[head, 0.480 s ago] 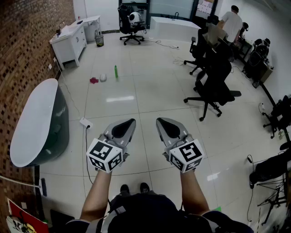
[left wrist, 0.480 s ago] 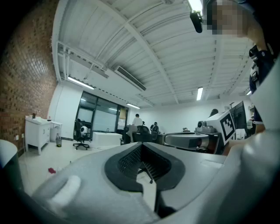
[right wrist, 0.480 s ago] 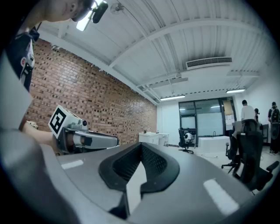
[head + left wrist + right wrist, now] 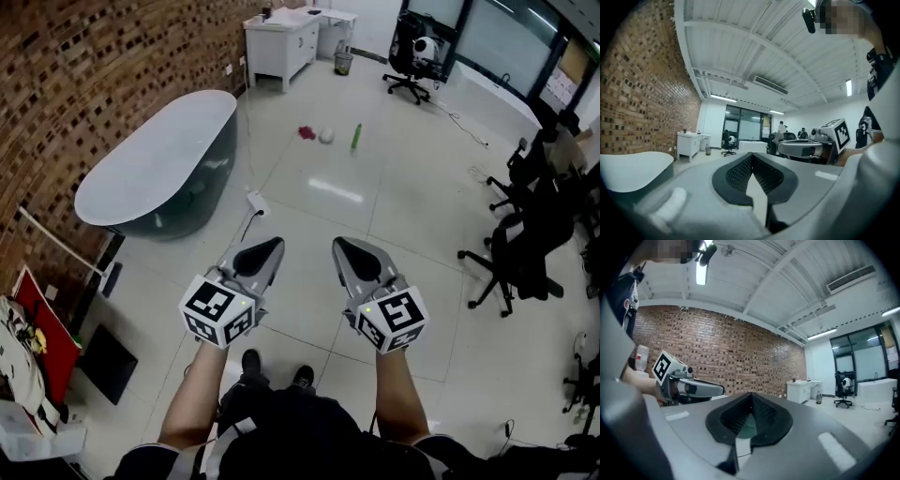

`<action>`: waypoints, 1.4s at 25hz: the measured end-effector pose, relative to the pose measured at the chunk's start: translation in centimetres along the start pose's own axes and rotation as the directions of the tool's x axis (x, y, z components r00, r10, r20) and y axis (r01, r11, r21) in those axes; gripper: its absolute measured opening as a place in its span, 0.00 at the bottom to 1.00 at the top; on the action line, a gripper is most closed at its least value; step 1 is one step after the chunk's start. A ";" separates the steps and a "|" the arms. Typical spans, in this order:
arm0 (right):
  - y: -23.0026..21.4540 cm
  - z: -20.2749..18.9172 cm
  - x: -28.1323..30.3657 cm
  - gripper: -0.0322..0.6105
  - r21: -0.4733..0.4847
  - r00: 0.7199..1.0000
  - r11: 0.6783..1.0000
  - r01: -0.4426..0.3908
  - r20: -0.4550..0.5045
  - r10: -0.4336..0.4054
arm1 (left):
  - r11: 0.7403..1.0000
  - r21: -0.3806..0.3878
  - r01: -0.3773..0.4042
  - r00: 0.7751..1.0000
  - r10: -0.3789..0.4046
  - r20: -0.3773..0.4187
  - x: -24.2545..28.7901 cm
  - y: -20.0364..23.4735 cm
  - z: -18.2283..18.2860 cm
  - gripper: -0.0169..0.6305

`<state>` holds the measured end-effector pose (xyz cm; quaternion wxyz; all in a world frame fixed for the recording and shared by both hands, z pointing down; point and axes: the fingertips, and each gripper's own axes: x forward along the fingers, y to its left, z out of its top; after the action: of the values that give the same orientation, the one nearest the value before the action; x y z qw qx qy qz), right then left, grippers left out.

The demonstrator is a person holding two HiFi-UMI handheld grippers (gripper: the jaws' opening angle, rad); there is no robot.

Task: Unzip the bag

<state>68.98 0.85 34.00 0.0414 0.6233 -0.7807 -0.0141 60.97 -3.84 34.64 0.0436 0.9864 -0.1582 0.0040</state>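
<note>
**A:** Head view first: left gripper (image 4: 272, 247) and right gripper (image 4: 345, 248) sit side by side, pointing level over the floor (image 4: 375, 211), just right of the oval table (image 4: 155, 155) and nearer the person than it.

**B:** And the jaws?

**A:** Left pair pressed together, nothing between them. Right pair likewise, tips meeting, empty.

**B:** Where's the bag?

**A:** Nowhere I can find it. No view shows it, neither on the table nor on the tiles beside it. Some red and white clutter (image 4: 28, 347) lies by the brick wall (image 4: 84, 84), short of the table's near end, but it is too cut off to name.

**B:** So which way do they reach?

**A:** Can't call it. With no bag in sight, I can't judge its direction from the claws, how its zip runs, or which hand is nearer. I'd say it has to be found first.
</note>
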 end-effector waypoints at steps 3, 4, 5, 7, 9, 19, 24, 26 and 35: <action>4.2 0.4 4.4 0.05 -0.006 0.992 0.991 -0.130 -0.002 0.130 | 0.994 -0.008 -0.108 0.994 0.108 -0.004 -4.4 3.6 0.0 0.03; 6.0 0.5 6.1 0.05 -0.011 0.984 0.984 -0.177 -0.006 0.176 | 0.989 -0.011 -0.148 0.989 0.148 -0.004 -6.1 4.9 0.0 0.03; 7.8 0.6 7.8 0.05 -0.016 0.975 0.974 -0.224 -0.010 0.224 | 0.981 -0.014 -0.192 0.981 0.192 -0.002 -8.0 6.2 0.0 0.03; 11.6 1.0 10.9 0.05 -0.028 0.950 0.949 -0.313 -0.013 0.313 | 0.960 -0.022 -0.279 0.960 0.279 0.010 -11.7 8.9 0.1 0.03; 15.3 1.4 13.5 0.05 -0.037 0.925 0.925 -0.379 -0.010 0.379 | 0.936 -0.028 -0.350 0.936 0.350 0.021 -15.3 11.4 0.3 0.03; 32.5 3.2 24.8 0.05 -0.047 0.777 0.776 -0.629 -0.009 0.629 | 0.757 -0.030 -0.652 0.755 0.653 0.059 -33.2 22.6 1.2 0.03; 40.8 3.2 29.2 0.05 -0.044 0.683 0.682 -0.730 -0.023 0.730 | 0.662 -0.055 -0.747 0.659 0.749 0.066 -41.5 26.2 0.8 0.03; 43.9 2.9 30.5 0.05 -0.042 0.633 0.631 -0.774 -0.036 0.773 | 0.619 -0.059 -0.783 0.616 0.786 0.059 -44.3 27.0 0.5 0.03; 54.3 2.2 36.4 0.05 -0.045 0.369 0.367 -0.929 -0.049 0.928 | 0.354 -0.073 -0.932 0.354 0.935 0.019 -53.3 31.5 -0.9 0.03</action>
<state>8.04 -22.64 37.50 0.0685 0.0753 -0.9948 -0.0089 0.46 -16.97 37.08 0.0534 0.7205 -0.6914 -0.0042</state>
